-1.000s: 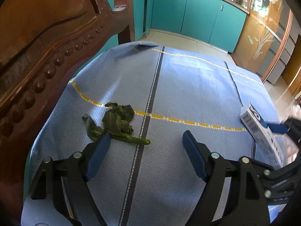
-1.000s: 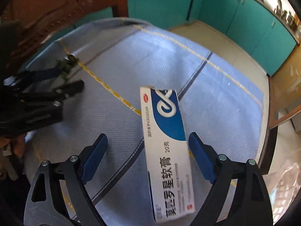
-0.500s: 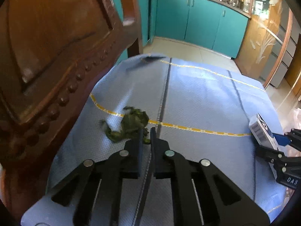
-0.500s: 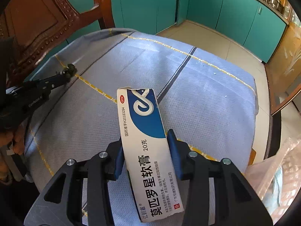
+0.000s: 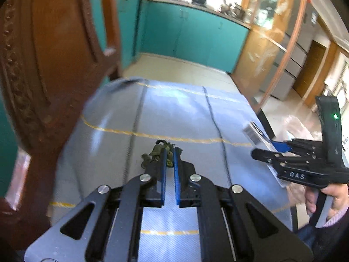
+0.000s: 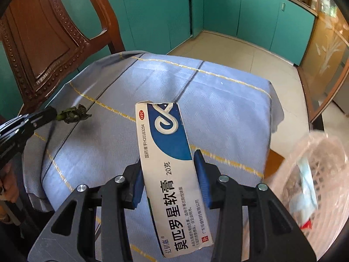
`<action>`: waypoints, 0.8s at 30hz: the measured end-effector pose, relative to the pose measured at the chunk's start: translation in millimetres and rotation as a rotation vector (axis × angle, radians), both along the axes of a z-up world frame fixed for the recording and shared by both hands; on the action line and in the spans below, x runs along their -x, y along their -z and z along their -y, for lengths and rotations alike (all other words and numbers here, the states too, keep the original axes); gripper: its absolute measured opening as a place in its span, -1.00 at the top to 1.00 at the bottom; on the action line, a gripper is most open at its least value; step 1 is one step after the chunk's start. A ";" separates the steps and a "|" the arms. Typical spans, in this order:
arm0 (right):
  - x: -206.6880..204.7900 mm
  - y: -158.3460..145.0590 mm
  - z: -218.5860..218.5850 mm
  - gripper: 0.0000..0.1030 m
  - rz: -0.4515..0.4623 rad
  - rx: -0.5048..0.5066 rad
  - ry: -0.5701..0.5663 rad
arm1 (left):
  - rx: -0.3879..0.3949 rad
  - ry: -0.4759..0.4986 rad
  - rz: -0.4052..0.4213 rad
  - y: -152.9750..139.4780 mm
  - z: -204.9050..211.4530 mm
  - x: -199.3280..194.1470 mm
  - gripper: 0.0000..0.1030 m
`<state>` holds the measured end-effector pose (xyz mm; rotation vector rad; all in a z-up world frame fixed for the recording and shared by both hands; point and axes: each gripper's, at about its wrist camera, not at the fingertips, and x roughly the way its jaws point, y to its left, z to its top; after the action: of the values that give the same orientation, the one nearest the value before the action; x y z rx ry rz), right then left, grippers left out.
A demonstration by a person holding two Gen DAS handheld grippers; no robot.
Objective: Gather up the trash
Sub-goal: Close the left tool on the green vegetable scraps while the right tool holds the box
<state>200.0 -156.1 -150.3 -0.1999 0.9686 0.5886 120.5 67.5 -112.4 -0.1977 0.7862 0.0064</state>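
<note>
My left gripper (image 5: 169, 152) is shut on a wilted green vegetable scrap (image 5: 156, 150) and holds it above the blue tablecloth (image 5: 192, 113). The scrap also shows in the right wrist view (image 6: 73, 114), hanging from the left gripper's fingertips (image 6: 51, 113). My right gripper (image 6: 168, 168) is shut on a white and blue ointment box (image 6: 169, 166), lifted off the cloth. The box's end shows in the left wrist view (image 5: 254, 130), with the right gripper (image 5: 281, 147) at the table's right side.
A carved wooden chair (image 6: 48, 41) stands at the table's left far corner. A bin lined with a clear plastic bag (image 6: 314, 183) holding trash sits off the table's right edge. Teal cabinets (image 6: 250, 8) line the far wall.
Both grippers closed: the left on the vegetable scrap, the right on the box. Both then lifted their loads off the cloth, and the bin came into the right wrist view.
</note>
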 end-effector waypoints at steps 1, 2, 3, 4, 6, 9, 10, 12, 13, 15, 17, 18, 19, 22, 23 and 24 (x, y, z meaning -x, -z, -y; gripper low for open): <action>4.0 1.2 2.0 0.17 -0.006 -0.001 0.001 | -0.022 0.014 -0.021 6.6 5.5 -0.4 0.86; 8.3 3.6 2.5 0.17 -0.012 -0.001 -0.003 | -0.046 0.018 -0.040 12.7 10.4 0.4 0.86; 11.7 6.1 2.0 0.17 -0.015 0.004 -0.007 | -0.063 0.019 -0.061 19.1 13.7 0.4 0.85; 14.9 8.0 1.7 0.17 -0.017 0.009 -0.011 | -0.066 0.023 -0.080 24.6 16.1 1.1 0.85; 21.0 10.6 0.0 0.17 -0.018 0.019 -0.026 | -0.055 0.038 -0.112 35.6 20.0 2.4 0.57; 24.3 13.4 -3.6 0.17 -0.015 0.028 -0.047 | -0.108 0.019 -0.121 44.0 24.1 0.9 0.13; 24.4 14.9 -4.5 0.17 -0.016 0.032 -0.049 | -0.111 0.015 -0.123 44.8 23.2 0.3 0.12; 24.2 18.4 -6.1 0.17 -0.016 0.047 -0.048 | -0.110 0.012 -0.136 49.2 21.9 -4.0 0.03; 23.7 20.1 -7.1 0.17 -0.017 0.053 -0.047 | -0.120 0.010 -0.152 52.2 22.8 -6.3 0.02; 22.5 24.7 -8.4 0.17 -0.025 0.067 -0.047 | -0.134 0.012 -0.176 59.5 22.1 -13.1 0.02; 22.1 28.4 -10.8 0.11 -0.022 0.095 -0.040 | -0.144 0.005 -0.178 63.3 23.7 -14.8 0.01; 22.1 29.3 -12.0 0.04 -0.015 0.107 -0.042 | -0.146 0.004 -0.177 63.1 24.6 -14.5 0.01; 22.4 29.8 -12.6 -0.03 -0.010 0.112 -0.045 | -0.146 0.004 -0.176 62.7 25.3 -14.4 0.01; 22.1 32.1 -13.0 -0.07 -0.009 0.107 -0.046 | -0.157 0.008 -0.159 61.2 29.4 -12.9 0.34; 21.4 34.1 -12.9 -0.07 -0.014 0.105 -0.042 | -0.164 0.010 -0.154 60.9 31.1 -12.4 0.48; 20.7 35.6 -12.9 -0.06 -0.019 0.099 -0.039 | -0.167 0.010 -0.151 60.3 32.1 -11.7 0.59</action>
<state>179.3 -143.2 -186.0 -0.3026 1.0154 0.5799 132.2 35.4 -172.7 -0.0345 0.9328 0.0777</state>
